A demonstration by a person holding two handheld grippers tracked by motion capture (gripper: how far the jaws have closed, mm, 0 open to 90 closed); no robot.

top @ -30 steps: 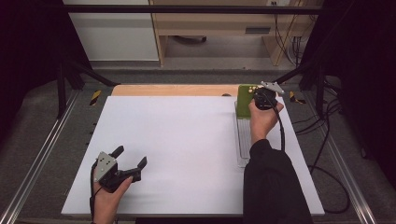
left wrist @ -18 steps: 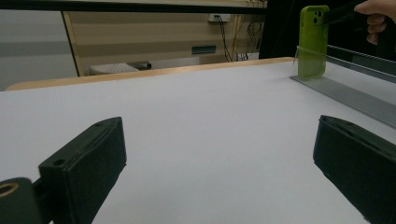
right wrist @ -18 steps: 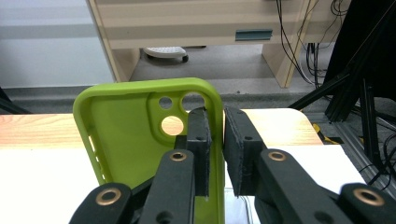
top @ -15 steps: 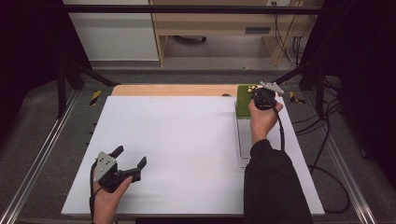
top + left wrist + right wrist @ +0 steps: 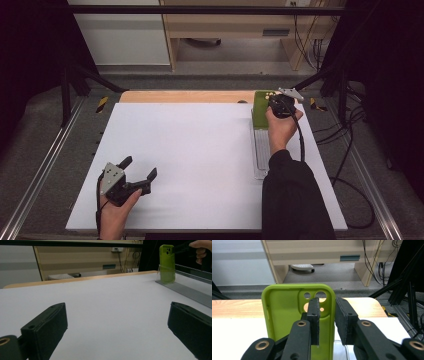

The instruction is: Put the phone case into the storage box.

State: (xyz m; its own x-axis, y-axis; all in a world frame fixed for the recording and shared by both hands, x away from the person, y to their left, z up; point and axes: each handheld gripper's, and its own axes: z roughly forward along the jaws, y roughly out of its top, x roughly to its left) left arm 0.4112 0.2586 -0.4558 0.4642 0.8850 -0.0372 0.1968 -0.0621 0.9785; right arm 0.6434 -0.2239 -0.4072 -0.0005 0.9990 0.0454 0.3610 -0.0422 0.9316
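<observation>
A lime-green phone case (image 5: 260,111) stands upright at the far end of a clear ribbed rack (image 5: 260,150) on the right of the white board. In the right gripper view its hollow side with the camera cut-outs (image 5: 284,315) faces me. My right gripper (image 5: 327,302) straddles the case's right wall, one jaw inside and one outside. Its jaws have just been opening, and a gap shows beside the wall. My left gripper (image 5: 140,167) rests open on the board at the near left with nothing between its jaws (image 5: 117,315); the case (image 5: 167,263) shows far off.
The white board (image 5: 190,150) covers most of the table, with a wooden strip (image 5: 185,96) along its far edge. Cables (image 5: 350,150) trail on the grey floor mat at the right. Metal rails run down both sides, and a desk stands behind.
</observation>
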